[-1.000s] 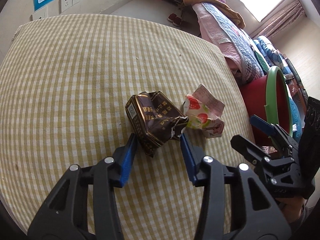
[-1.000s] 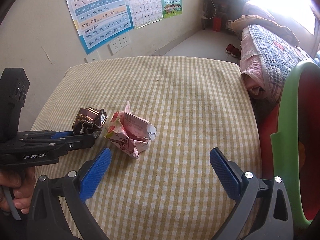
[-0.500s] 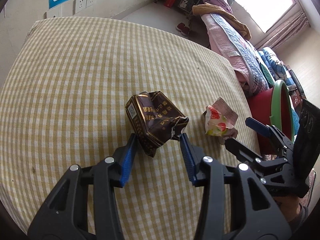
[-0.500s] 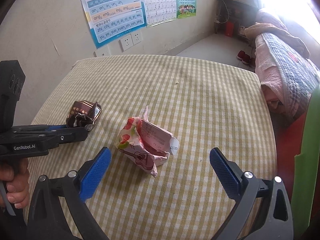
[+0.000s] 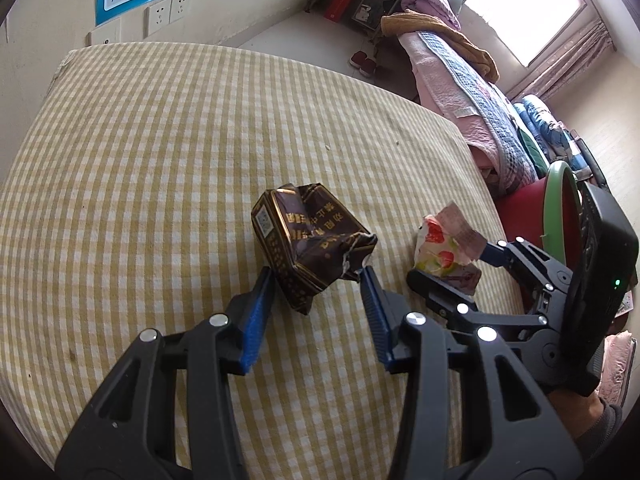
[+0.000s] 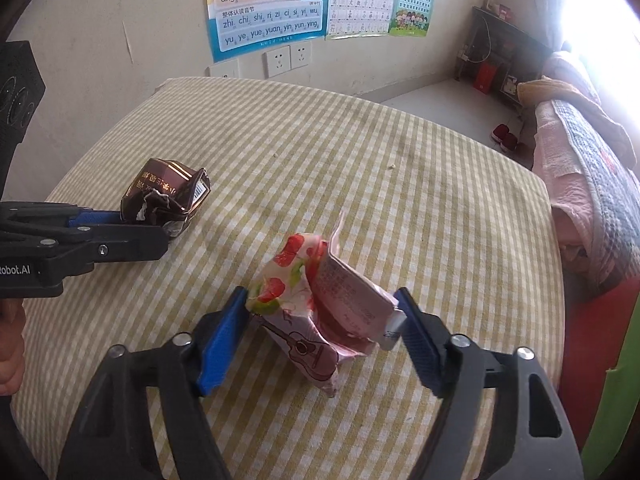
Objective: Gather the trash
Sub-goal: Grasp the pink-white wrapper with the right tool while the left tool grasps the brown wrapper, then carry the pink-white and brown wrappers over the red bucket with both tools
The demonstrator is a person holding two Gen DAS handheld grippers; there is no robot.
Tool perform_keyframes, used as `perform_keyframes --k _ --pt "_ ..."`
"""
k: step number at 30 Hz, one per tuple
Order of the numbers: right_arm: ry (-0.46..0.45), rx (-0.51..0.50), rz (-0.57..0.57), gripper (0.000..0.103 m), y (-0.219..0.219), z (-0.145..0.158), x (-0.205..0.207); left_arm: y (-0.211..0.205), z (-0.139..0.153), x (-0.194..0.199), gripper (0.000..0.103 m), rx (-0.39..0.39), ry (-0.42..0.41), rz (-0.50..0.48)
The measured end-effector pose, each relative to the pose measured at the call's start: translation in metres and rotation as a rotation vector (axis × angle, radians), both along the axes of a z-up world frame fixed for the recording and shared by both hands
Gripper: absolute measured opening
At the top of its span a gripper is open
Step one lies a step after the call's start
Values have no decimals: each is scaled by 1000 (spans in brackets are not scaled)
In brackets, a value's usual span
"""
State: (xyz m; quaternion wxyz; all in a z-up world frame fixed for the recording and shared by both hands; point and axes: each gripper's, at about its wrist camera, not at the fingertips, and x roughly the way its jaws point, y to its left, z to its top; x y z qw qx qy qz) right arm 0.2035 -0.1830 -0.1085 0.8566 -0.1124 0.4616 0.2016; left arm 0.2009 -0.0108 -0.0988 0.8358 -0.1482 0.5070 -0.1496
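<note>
Brown packet [image 5: 310, 246]: a crumpled dark carton with gold print, lying on the checked tablecloth [image 5: 160, 160] near the middle of the table, torn end toward the camera
Left gripper [image 5: 318, 284]: blue pads pressed against both sides of the brown packet's near end, so clamped on it; the packet seems to rest on the cloth
Pink carton [image 6: 324, 304]: crushed strawberry-print carton, to the right of the brown packet and apart from it, closer to the table's edge, its top flap sticking up
Right gripper [image 6: 322, 322]: jaws have just been closing around the pink carton; the left pad touches the printed side and the right pad meets the folded white corner — a grip forming, firmness hard to judge
Red bin [image 5: 532, 216]: green-rimmed, standing past the table's right edge — the likely place for both pieces
Handling: both cartons look empty, light and already crushed, so they should yield and buckle under pressure rather than slip; nothing fragile
Where to hold: across the thick folded body of each carton, not on the loose flap or the torn edge, which could bend away or tear
Risk: a pinch on the pink carton's thin corner alone might let it swing or drop on the way to the bin
</note>
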Motion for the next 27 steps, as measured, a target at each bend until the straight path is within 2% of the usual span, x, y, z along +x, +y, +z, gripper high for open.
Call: perform_keyframes --k 3,10,17,27 --pt "4 30 -18 55 -5 2 1 0 0 1 43 -1 0 3" --pt "8 113 -72 53 -17 13 0 -5 2 -2 43 16 -13 -5" --pt "1 132 -135 53 -28 24 -3 -17 15 -10 43 43 -39 -24" --pt "-68 159 -187 53 -52 54 -28 -40 44 -23 42 89 -90 -50"
